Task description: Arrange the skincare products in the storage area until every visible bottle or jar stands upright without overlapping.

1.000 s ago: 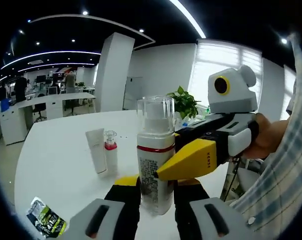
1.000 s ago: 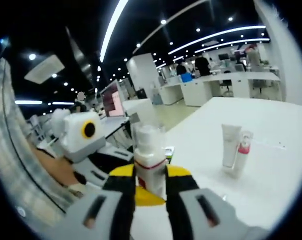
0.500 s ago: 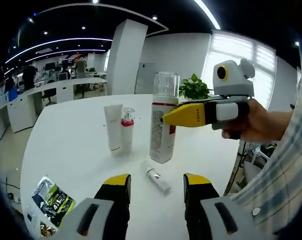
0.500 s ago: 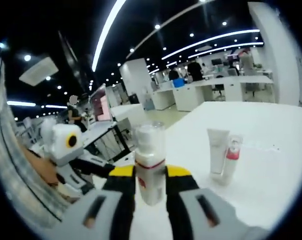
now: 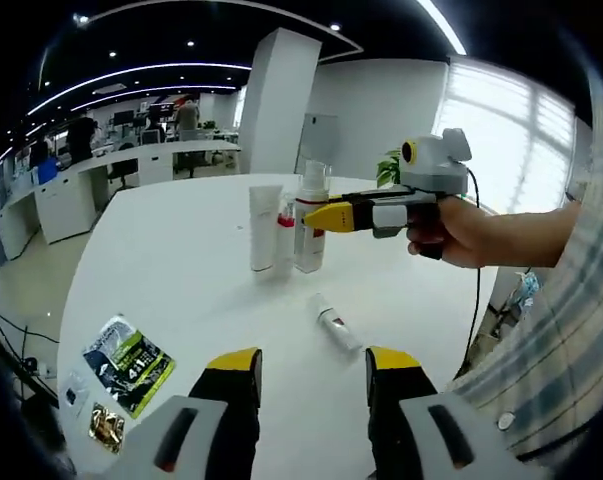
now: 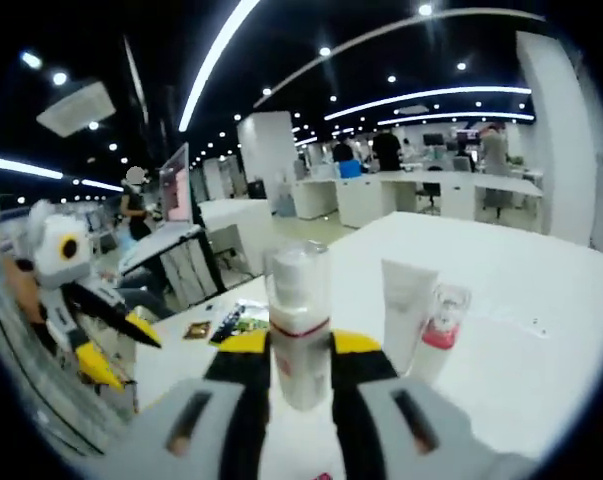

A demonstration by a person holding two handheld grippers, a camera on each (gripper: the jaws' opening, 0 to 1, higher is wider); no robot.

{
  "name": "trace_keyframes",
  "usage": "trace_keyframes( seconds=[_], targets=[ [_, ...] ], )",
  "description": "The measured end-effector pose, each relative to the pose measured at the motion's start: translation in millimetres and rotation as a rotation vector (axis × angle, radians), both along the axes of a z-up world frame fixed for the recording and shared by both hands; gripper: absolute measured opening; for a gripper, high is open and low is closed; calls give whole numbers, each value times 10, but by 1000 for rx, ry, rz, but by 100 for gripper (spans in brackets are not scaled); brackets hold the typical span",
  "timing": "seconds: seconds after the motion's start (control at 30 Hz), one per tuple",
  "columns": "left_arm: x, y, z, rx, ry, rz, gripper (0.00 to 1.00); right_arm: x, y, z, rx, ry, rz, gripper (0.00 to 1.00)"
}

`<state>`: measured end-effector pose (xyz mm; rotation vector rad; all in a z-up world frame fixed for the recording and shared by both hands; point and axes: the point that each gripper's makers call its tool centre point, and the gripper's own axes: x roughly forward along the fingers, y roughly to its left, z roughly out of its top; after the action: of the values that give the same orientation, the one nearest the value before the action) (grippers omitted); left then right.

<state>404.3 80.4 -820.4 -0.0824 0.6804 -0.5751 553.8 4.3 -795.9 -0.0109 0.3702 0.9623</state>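
Now that the left gripper [image 5: 309,375] has backed off, jaws wide and empty, the right gripper [image 6: 300,352] clamps the pump bottle [image 5: 309,222] upright just beside the white tube [image 5: 264,227] and red-collared bottle [image 5: 285,243], while a small tube [image 5: 335,322] lies flat nearer on the white table [image 5: 171,290], awaiting standing.

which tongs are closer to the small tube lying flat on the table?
Left. The left tongs are open, with the lying tube just ahead of their tips. The right tongs are farther back, shut on the pump bottle by the standing tube.
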Motion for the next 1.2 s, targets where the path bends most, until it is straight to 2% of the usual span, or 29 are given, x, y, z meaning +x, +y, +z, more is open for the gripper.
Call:
trace_keyframes(
  seconds=[0.23, 0.4, 0.6, 0.7, 0.93, 1.2],
  targets=[
    [-122, 90, -71, 0, 34, 58, 42, 194, -2, -243, -30, -41, -8, 20],
    [-214, 50, -103, 16, 53, 48, 41, 212, -4, -472, -46, -45, -4, 20],
    [-283, 85, -125, 12, 74, 66, 39, 317, -19, -617, -15, -42, -28, 20],
    [-325, 131, -154, 32, 83, 71, 38, 368, -29, -720, -28, -38, -27, 20],
    [-350, 285, -155, 69, 77, 118, 33, 486, -62, -829, -26, -67, -24, 20],
    [-377, 398, -196, 92, 90, 164, 33, 640, -145, -975, -29, -53, -73, 20]
  ],
)
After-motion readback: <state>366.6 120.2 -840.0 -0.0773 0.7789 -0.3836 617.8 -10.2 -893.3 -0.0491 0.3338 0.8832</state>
